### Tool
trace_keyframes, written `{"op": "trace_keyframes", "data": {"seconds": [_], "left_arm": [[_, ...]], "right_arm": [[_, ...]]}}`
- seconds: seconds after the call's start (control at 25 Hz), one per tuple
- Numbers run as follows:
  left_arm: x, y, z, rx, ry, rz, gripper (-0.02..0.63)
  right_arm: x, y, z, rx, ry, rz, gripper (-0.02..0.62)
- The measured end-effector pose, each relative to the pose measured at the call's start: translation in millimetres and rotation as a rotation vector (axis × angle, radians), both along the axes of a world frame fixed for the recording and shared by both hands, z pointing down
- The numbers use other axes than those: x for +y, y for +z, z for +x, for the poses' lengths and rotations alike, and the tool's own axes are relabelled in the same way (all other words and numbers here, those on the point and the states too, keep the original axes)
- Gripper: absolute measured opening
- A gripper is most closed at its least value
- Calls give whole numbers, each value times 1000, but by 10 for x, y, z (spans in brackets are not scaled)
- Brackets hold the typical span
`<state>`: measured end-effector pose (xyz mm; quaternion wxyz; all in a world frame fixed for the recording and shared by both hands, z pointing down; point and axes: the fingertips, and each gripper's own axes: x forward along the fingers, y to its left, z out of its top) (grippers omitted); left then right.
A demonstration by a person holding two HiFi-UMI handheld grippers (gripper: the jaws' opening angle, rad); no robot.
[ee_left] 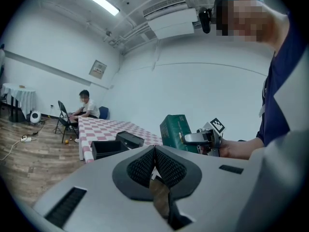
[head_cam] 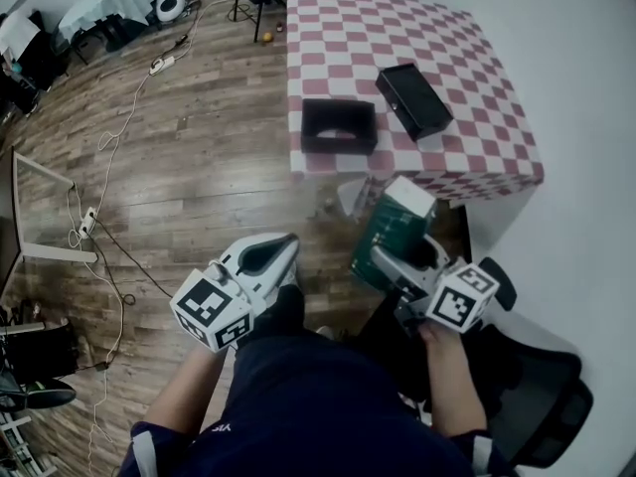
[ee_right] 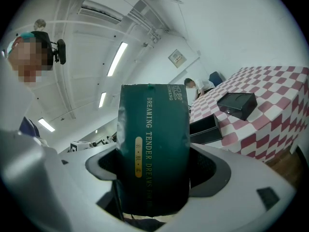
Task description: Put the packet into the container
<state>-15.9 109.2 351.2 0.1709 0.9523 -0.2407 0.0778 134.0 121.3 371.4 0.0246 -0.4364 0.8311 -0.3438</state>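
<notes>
A dark green packet (head_cam: 391,229) with gold lettering stands upright between the jaws of my right gripper (head_cam: 399,258), which is shut on it. It fills the middle of the right gripper view as the packet (ee_right: 154,149). The open black container (head_cam: 338,125) sits near the front edge of the checkered table (head_cam: 467,58), and its shape also shows as the container (ee_right: 205,128) beyond the packet. My left gripper (head_cam: 284,246) is held low in front of me, shut with nothing in it, its pads (ee_left: 154,164) pressed together. From there the packet (ee_left: 175,131) is seen to the right.
A shut black box (head_cam: 413,99) lies on the table right of the container. A person (ee_left: 85,108) sits at the table's far end beside a folding chair (ee_left: 63,120). Cables (head_cam: 119,137) trail over the wooden floor on the left. A black office chair (head_cam: 532,396) is behind me.
</notes>
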Motion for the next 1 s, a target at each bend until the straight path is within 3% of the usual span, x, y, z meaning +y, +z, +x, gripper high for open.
{"op": "trace_keyframes", "data": {"seconds": [0.52,0.76,1.0], "left_arm": [[-1503,187,-314,-15,52,-41,25],[-1935,191,-373,-20,89,-24,25],[-2189,239,-397,-28,65,-81,25]], "right_arm": [[-1496,108,-373,24,29,-55,420],[-1927,45,-457,80,40,-41,420],[-2175,51,-428,127,42,-49,420]]}}
